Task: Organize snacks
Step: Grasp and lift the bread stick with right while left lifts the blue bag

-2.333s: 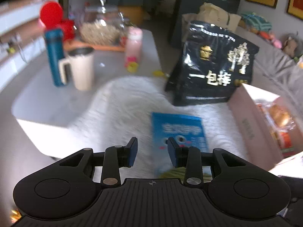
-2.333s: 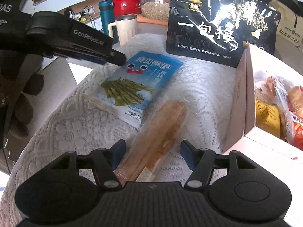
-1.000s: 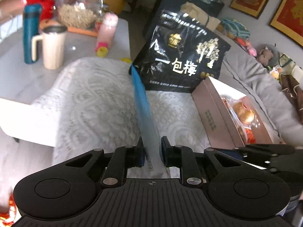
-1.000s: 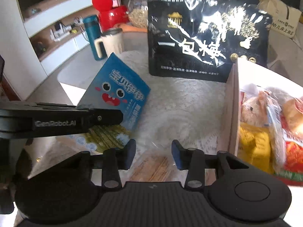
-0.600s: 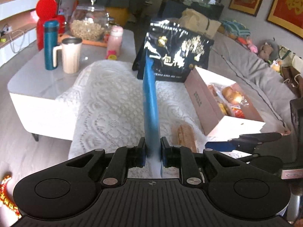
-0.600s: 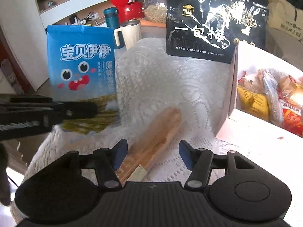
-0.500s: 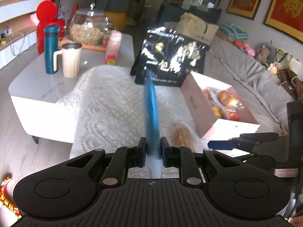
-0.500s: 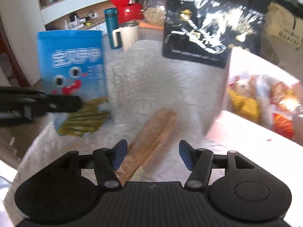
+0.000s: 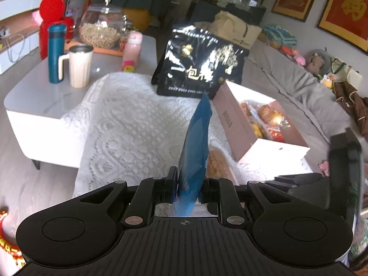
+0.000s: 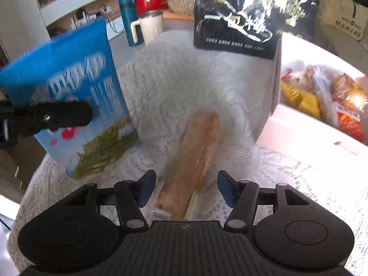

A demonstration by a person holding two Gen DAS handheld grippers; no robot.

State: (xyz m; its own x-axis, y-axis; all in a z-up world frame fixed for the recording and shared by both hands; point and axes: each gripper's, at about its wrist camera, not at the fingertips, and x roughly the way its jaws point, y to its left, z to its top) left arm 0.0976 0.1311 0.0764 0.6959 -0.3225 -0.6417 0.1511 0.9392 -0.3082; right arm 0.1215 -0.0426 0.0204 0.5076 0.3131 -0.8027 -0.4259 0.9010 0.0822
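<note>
Left tongs (image 9: 187, 189) clamp the blue snack bag (image 9: 195, 147); right tongs (image 10: 185, 187) gape.
Wrapped bread stick (image 10: 193, 158) lies between the open jaws, pink snack box (image 10: 274, 78) at two o'clock.

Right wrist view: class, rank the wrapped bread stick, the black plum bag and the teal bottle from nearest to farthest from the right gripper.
1. Wrapped bread stick: lying on the lace cloth, its near end between the open jaws of the right gripper.
2. Black plum bag: standing at the cloth's far edge, right of centre.
3. Teal bottle: farther back on the left, behind the cream mug.
</note>
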